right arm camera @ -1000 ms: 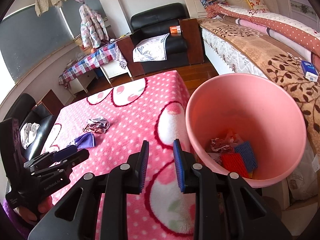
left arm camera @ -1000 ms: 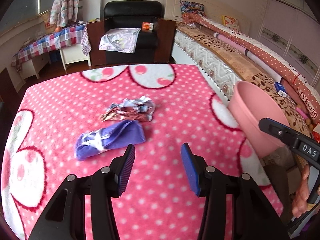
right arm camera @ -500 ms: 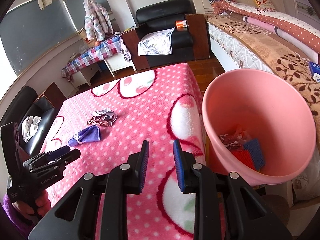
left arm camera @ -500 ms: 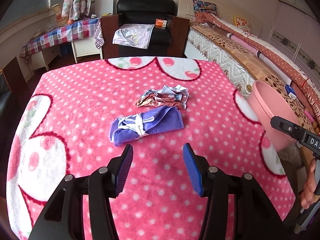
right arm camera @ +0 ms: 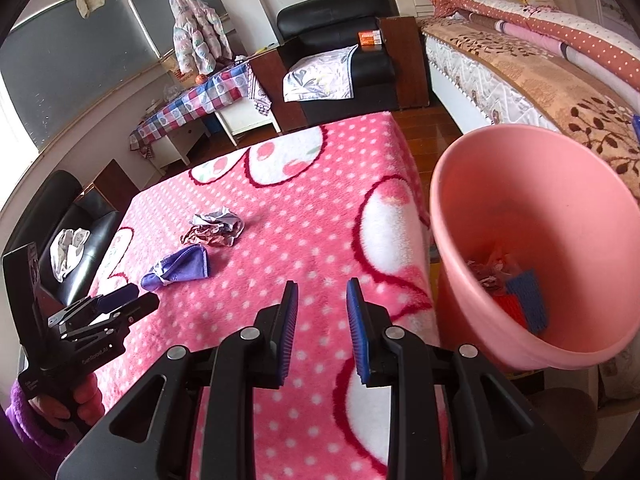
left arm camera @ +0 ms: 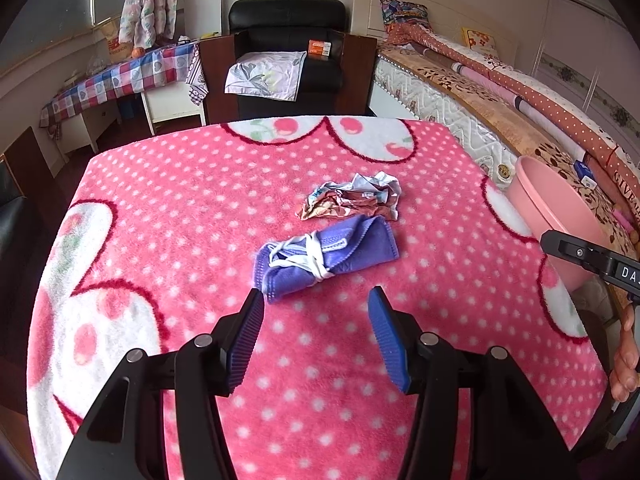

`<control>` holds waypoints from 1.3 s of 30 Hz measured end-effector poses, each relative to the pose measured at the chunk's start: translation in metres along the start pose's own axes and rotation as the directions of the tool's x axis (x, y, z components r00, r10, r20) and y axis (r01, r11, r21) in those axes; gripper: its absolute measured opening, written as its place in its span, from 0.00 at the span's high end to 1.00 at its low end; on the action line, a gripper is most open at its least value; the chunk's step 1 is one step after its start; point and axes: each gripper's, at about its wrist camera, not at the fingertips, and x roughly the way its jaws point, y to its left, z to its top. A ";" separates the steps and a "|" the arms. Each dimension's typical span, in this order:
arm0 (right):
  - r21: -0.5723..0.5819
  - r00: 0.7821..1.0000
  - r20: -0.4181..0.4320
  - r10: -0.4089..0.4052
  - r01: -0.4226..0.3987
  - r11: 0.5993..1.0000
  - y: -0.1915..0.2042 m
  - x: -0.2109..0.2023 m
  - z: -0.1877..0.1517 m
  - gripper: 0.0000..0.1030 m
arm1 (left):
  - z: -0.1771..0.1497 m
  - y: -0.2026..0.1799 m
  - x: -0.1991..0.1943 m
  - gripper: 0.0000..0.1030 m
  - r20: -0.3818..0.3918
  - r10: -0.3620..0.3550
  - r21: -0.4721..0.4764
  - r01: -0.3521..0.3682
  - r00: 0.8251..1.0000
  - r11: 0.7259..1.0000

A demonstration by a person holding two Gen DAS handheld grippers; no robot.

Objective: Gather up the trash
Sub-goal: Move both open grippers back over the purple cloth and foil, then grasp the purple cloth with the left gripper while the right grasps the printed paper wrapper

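A folded purple cloth with a white string (left arm camera: pixel 326 258) lies on the pink dotted table cover (left arm camera: pixel 200 208); it also shows in the right wrist view (right arm camera: pixel 178 268). A crumpled paper wrapper (left arm camera: pixel 352 196) lies just behind it, seen too in the right wrist view (right arm camera: pixel 214 230). My left gripper (left arm camera: pixel 316 316) is open and empty, just short of the cloth. My right gripper (right arm camera: pixel 322 304) is open and empty above the table's right side. A pink bin (right arm camera: pixel 532 240) stands off the table's right edge and holds some trash (right arm camera: pixel 512 284); it also shows in the left wrist view (left arm camera: pixel 556 212).
A bed (left arm camera: pixel 500 92) runs along the right behind the bin. A black armchair (left arm camera: pixel 284 60) with a cloth on it stands beyond the table's far edge. A checked-cloth side table (left arm camera: pixel 120 80) is at the back left.
My left gripper has moved left and towards the purple cloth, which now sits just in front of its fingers. My right gripper has drawn back a little from the bin. Both stay open.
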 end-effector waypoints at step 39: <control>-0.127 0.981 -0.086 0.174 -0.184 0.975 0.076 0.077 0.055 0.56 | -0.002 0.037 -0.007 0.55 0.033 -0.078 -0.056 0.080 0.996 0.995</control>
